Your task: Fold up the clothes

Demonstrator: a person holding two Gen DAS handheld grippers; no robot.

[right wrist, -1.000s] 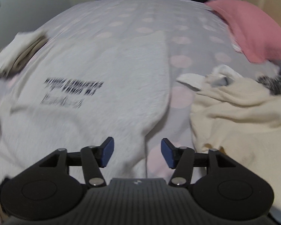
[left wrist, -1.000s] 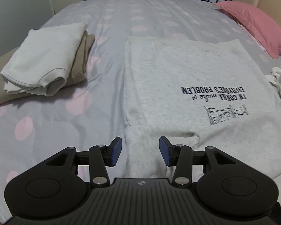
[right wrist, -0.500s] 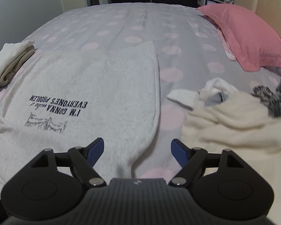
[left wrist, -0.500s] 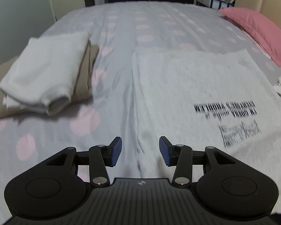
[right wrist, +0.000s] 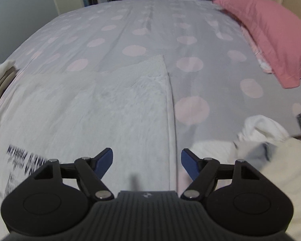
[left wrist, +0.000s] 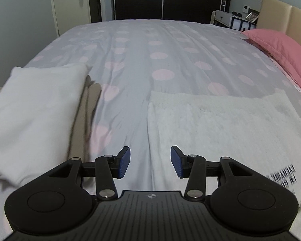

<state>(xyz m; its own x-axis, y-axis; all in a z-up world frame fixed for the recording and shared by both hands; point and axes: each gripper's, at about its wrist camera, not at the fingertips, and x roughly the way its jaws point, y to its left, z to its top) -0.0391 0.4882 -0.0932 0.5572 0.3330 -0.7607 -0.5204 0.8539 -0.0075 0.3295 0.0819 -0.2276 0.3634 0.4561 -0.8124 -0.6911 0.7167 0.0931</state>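
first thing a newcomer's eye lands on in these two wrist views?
Probably the light grey sweatshirt spread flat on the polka-dot bedspread, with dark print near its close end. Each open gripper hangs over one side edge: the left gripper over one, the right gripper, jaws closing with nothing between them, over the other. Next comes the pink pillow by the headboard, then the folded white garment at far left.

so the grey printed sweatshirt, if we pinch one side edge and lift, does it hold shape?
Probably not. The grey sweatshirt lies flat and follows the bedspread, so it should droop from a pinch. Its fuzzy surface looks grippy, not slippery. It looks thick, so likely weightier than a thin tee; lifting both side edges seems safer.
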